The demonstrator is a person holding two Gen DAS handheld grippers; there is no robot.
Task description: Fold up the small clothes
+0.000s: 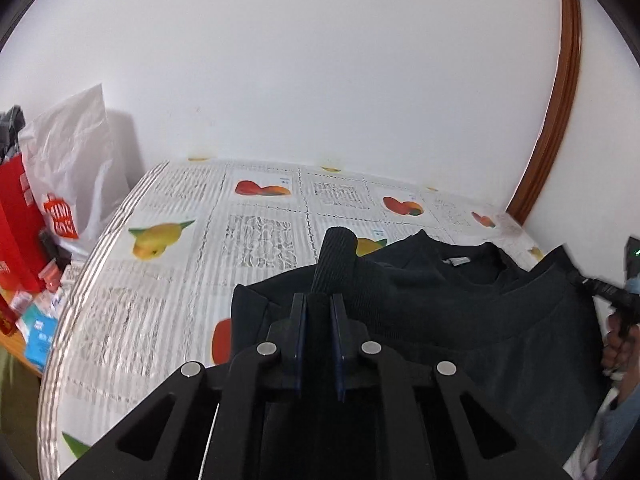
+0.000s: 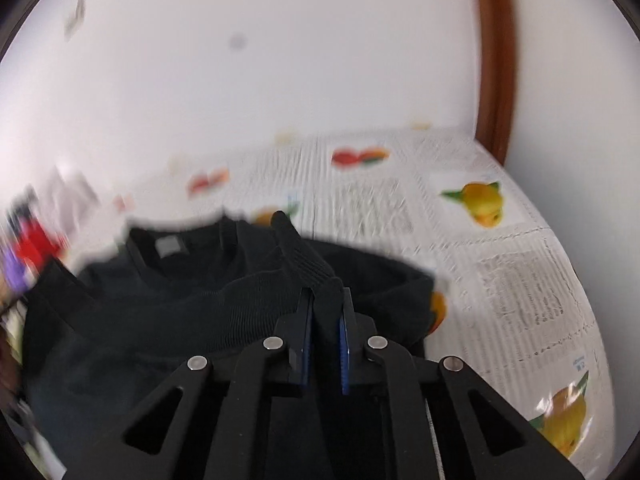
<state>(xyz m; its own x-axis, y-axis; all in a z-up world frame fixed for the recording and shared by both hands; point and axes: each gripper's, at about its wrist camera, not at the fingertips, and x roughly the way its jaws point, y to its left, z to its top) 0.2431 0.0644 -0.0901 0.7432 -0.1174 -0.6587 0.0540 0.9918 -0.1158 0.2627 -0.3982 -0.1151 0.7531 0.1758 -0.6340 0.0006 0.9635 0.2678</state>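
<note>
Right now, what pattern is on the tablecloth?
Fruit pictures among lacy squares on the white tablecloth; clearest in left wrist view.

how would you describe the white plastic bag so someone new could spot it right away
Start at the table with the fruit-print cloth and go to its left edge in the left wrist view. There, against the white wall, the white plastic bag stands beside a red carton. It alone is crinkled and white, with a red square logo low on its front.

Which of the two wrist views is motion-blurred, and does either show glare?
Right wrist view: smeared, tablecloth and black garment soft-edged. Left wrist view: sharp, though the garment is too dark for detail; mild sheen along the tablecloth edge.
</note>
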